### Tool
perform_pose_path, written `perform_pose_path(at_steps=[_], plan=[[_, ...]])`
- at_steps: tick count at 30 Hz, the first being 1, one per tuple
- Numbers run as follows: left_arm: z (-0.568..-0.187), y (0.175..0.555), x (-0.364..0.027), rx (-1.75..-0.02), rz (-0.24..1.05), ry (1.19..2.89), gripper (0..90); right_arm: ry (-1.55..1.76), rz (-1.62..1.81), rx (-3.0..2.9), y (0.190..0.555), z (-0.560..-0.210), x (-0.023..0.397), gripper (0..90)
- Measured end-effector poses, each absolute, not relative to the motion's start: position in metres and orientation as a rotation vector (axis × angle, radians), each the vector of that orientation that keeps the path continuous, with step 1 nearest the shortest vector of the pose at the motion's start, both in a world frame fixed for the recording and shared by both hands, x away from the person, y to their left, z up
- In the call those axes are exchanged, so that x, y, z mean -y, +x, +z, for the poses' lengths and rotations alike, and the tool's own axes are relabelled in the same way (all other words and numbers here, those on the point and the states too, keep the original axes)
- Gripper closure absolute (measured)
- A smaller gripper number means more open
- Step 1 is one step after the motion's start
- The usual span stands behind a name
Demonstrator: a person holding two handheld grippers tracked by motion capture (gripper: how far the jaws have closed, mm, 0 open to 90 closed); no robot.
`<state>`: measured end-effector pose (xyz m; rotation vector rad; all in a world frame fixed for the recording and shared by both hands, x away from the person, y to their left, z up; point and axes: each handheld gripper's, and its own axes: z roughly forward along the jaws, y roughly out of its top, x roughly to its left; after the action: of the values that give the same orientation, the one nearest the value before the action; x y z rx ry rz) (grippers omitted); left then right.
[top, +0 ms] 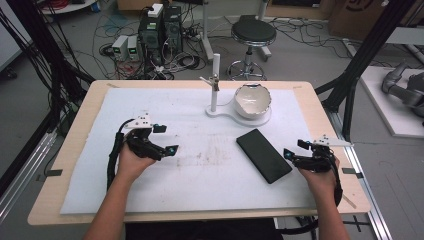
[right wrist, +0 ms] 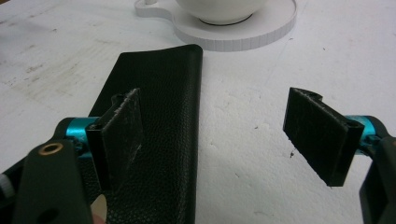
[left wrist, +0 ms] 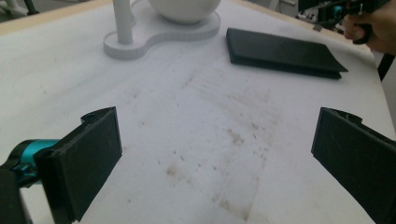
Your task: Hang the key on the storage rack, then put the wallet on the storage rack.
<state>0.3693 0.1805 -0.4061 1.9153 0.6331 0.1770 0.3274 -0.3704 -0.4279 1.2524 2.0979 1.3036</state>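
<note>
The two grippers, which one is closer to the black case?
The right gripper. Its jaws stand open just beside the flat black case, while the left gripper is farther off across the bare white mat.

White bowl [top: 253,100] on white stand base [top: 220,112], post upright; stool [top: 253,33] beyond table [top: 75,135].

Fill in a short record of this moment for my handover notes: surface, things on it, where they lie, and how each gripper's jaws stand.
surface: white mat on a wooden table
black case: flat on the mat, right of centre
white bowl: on a white stand at the far side
left gripper: jaws open, nothing between them, above bare mat
right gripper: jaws open, beside the case's near end
contact: neither gripper holds anything
</note>
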Motion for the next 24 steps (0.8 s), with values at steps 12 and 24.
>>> perform_pose_path(at_steps=[12,24], plan=[[-0.4054,0.3718,-0.1871,-0.617,0.169,1.848,1.6,1.253,1.28,-2.139,0.3279,-0.4299,0.3646,21.1],[-0.405,0.3708,-0.1857,-0.602,0.114,1.845,1.7,1.251,1.246,-2.206,0.3301,-0.4346,0.3615,21.1]])
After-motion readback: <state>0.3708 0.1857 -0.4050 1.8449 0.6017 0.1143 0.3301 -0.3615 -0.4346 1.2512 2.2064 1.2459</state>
